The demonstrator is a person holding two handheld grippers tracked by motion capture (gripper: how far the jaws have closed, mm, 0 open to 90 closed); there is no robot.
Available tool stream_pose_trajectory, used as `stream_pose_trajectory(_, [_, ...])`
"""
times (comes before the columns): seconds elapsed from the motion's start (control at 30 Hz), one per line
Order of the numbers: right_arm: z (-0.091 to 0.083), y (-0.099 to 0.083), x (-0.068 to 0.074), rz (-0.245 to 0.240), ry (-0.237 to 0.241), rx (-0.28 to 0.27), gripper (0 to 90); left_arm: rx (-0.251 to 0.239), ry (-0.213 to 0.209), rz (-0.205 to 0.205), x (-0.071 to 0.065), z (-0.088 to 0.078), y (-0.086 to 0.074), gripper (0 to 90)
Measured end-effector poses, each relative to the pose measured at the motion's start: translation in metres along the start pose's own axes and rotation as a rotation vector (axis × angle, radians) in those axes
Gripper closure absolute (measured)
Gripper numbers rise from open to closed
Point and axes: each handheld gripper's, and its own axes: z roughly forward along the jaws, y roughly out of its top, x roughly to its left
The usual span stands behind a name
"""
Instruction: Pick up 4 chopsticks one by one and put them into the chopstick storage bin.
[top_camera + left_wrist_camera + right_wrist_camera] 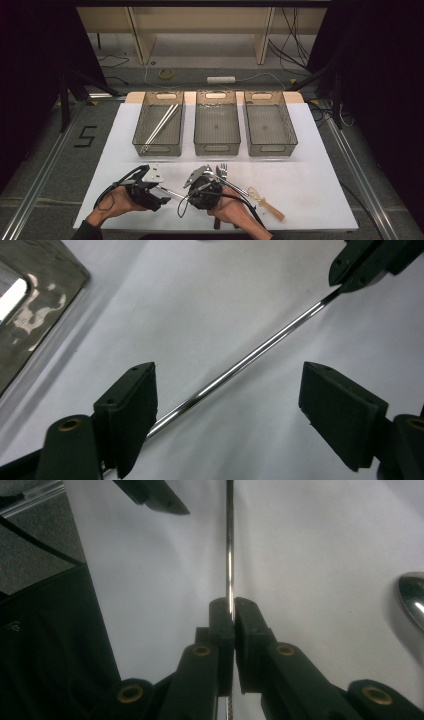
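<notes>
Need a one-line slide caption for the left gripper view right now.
Left gripper open astride a metal chopstick whose far end the right gripper pinches above the white table.

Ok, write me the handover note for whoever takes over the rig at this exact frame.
Right claw: shut on one end of a metal chopstick, held just above the white table.
Left claw: open, its pads on either side of the chopstick's other end, not pressing on it.
Bins: left bin holds two chopsticks; middle bin and right bin hold nothing.
Still on the table by the right hand: forks and a wooden-handled utensil.
Done: two chopsticks binned. Left: probably bin this one, then sort the remaining cutlery.
</notes>
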Motion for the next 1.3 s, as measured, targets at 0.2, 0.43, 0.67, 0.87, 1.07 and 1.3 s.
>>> stream_pose_trajectory(0.2, [-0.004, 0.002, -0.002, -0.010, 0.008, 0.010, 87.6, 0.025, -0.017, 0.049, 0.000, 0.010, 0.003, 25.3])
stream_pose_trajectory(0.43, [-0.006, 0.005, -0.002, -0.024, 0.015, 0.022, 87.6, 0.038, -0.041, 0.096, 0.000, 0.022, 0.009, 30.7])
stream_pose_trajectory(0.67, [-0.008, 0.005, -0.003, -0.031, 0.021, 0.025, 87.6, 0.046, -0.059, 0.135, 0.001, 0.025, 0.013, 39.4])
stream_pose_trajectory(0.87, [-0.008, 0.006, -0.003, -0.039, 0.024, 0.028, 87.6, 0.049, -0.073, 0.167, 0.000, 0.026, 0.016, 46.9])
stream_pose_trajectory(1.07, [-0.009, 0.006, -0.004, -0.047, 0.026, 0.033, 87.6, 0.060, -0.085, 0.210, -0.004, 0.027, 0.019, 53.2])
stream_pose_trajectory(1.3, [-0.011, 0.007, -0.004, -0.054, 0.029, 0.037, 87.6, 0.081, -0.095, 0.256, -0.005, 0.029, 0.020, 59.6])
